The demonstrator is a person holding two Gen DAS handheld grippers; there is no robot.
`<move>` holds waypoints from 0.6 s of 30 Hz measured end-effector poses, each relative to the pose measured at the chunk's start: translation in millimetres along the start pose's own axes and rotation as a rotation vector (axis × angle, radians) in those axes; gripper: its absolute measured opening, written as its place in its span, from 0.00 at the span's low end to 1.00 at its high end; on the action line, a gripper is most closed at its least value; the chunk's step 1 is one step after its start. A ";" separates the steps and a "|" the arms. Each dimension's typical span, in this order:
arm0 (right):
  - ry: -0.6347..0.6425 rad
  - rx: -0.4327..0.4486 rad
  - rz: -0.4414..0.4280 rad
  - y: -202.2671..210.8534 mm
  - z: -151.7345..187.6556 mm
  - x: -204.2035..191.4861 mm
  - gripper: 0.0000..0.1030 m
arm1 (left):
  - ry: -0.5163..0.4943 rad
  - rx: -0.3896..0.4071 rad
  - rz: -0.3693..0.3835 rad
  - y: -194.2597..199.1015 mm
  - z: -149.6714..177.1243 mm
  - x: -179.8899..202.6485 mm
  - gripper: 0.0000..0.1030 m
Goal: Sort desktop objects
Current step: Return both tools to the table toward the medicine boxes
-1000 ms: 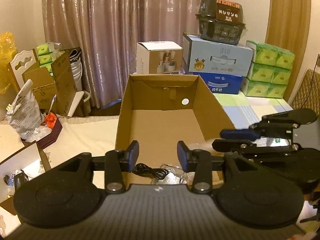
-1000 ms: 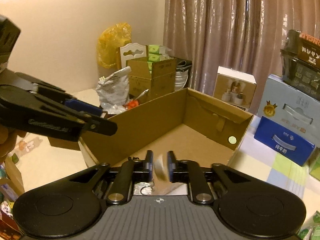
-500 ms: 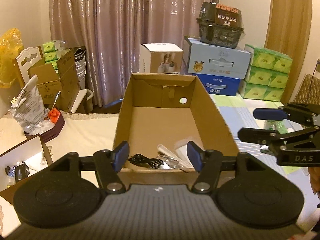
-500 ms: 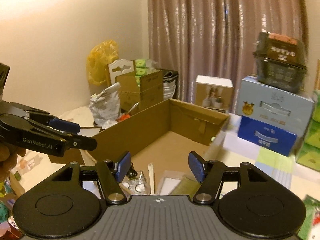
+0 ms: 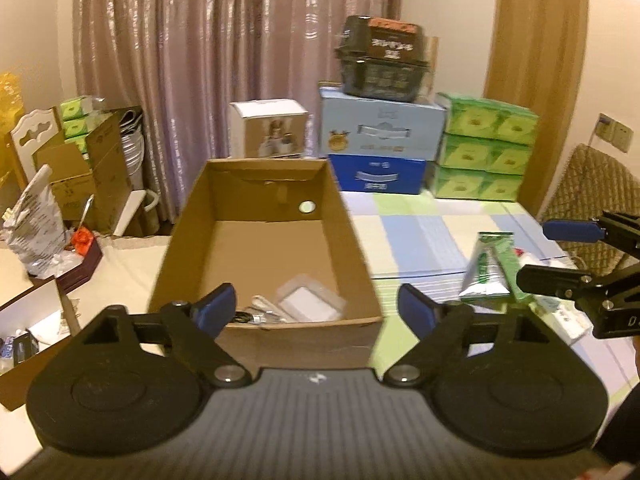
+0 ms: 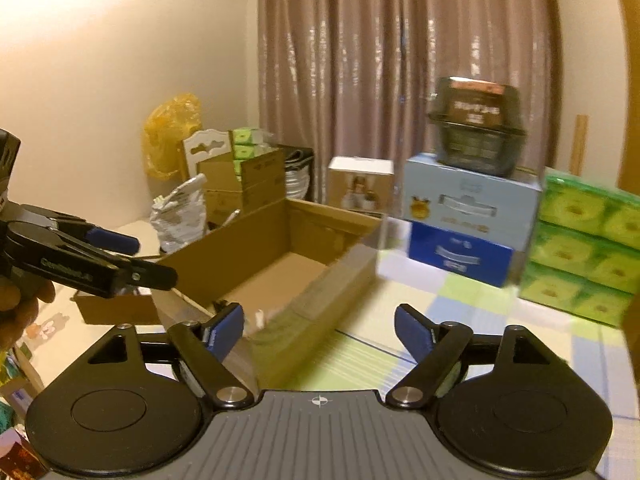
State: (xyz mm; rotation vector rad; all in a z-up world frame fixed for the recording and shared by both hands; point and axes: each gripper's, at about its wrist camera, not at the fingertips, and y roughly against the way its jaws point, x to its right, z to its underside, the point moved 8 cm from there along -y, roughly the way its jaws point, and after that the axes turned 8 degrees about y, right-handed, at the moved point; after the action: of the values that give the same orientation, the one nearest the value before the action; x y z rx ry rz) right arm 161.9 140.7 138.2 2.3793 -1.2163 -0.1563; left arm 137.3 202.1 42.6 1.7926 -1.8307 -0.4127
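Cardboard box [image 5: 362, 268] below both tilted-down tongs, left [image 5: 316, 308] and right [image 6: 319, 330], jaws opening, empty.

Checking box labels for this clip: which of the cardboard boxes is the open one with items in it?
The brown open-topped cardboard box just beyond the left tongs; the stacked printed ones are closed.

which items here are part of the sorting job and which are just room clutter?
In play:
- cardboard box
- clear packet and small bits inside it
- green packet on the checked cloth
- left gripper, right gripper, jaws opening, nothing between them

Clutter:
- blue cartons
- green tissue packs
- white box
- curtain
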 end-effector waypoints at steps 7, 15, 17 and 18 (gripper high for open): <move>-0.047 0.003 0.087 55.7 21.8 37.0 0.95 | -0.028 0.020 0.041 9.1 -3.1 41.2 0.99; -0.085 -0.039 0.204 110.3 57.0 81.1 0.98 | -0.080 0.003 0.095 6.2 4.8 92.7 0.99; -0.090 -0.049 0.229 122.9 64.7 91.6 0.98 | -0.096 -0.003 0.116 5.2 8.3 106.8 0.99; -0.091 -0.051 0.242 127.5 67.5 96.3 0.98 | -0.102 -0.008 0.125 4.3 9.8 113.2 0.99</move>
State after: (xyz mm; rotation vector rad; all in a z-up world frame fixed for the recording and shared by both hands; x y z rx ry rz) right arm 105.3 -23.1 145.6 2.1807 -1.5120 -0.2168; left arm 131.6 89.3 55.6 1.6681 -1.9959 -0.4695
